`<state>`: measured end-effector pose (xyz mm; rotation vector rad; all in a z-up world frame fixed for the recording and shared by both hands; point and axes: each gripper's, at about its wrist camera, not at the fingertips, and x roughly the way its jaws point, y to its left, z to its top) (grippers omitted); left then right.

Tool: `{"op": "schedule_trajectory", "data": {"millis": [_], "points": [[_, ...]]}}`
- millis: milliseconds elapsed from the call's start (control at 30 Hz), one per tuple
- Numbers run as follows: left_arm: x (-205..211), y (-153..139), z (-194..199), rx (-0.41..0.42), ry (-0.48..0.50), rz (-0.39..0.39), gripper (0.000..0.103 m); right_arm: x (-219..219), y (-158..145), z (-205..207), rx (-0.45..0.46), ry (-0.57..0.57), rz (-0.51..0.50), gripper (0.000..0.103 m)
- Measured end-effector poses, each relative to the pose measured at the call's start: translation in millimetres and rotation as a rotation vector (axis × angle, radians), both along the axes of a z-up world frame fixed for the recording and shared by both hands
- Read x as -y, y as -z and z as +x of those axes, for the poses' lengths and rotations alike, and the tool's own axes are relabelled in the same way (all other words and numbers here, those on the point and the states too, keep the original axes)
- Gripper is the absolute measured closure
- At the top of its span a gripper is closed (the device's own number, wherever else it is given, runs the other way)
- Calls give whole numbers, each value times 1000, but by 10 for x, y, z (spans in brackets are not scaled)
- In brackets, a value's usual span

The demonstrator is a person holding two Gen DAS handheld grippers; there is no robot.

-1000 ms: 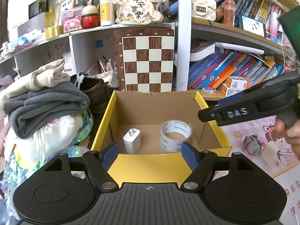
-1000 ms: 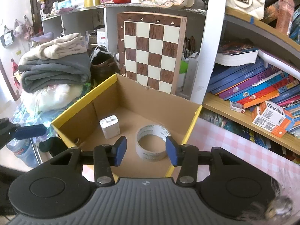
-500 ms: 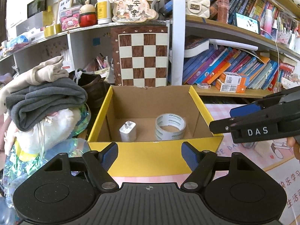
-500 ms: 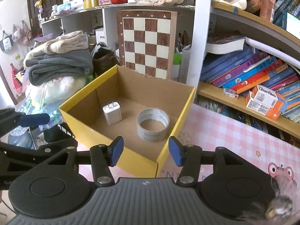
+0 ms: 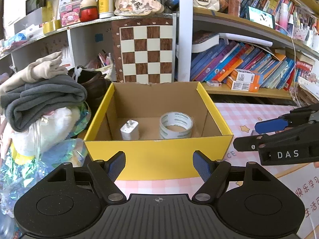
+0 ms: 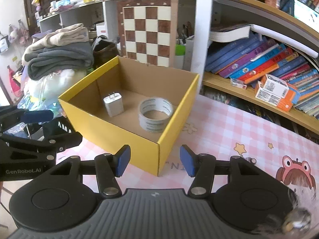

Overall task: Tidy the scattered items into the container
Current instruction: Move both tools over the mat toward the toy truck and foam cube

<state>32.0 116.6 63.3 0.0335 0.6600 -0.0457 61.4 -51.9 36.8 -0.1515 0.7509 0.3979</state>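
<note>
A yellow cardboard box stands on the pink checked tablecloth; it also shows in the right wrist view. Inside it lie a white charger plug and a roll of clear tape. My left gripper is open and empty, just in front of the box's near wall. My right gripper is open and empty, in front of the box's near right corner. The right gripper shows from the side at the right edge of the left wrist view.
A chessboard leans behind the box. Folded clothes and crinkly bags pile up at the left. A shelf of books runs along the back right. A pink printed mat covers the table to the right.
Both grippers have pulled back and away from the box, so it looks smaller and farther. The charger and tape stay in the box. Both grippers stay open.
</note>
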Motion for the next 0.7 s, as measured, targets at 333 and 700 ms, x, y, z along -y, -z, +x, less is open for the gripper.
{"op": "schedule_trajectory", "data": {"millis": [333,700], "points": [[304,87,14,-30,41,12,27,224,111,-101,-11,61,9,39],[565,122,13,-45,25,29,19,618,167,-187,-3,114,7,30]]}}
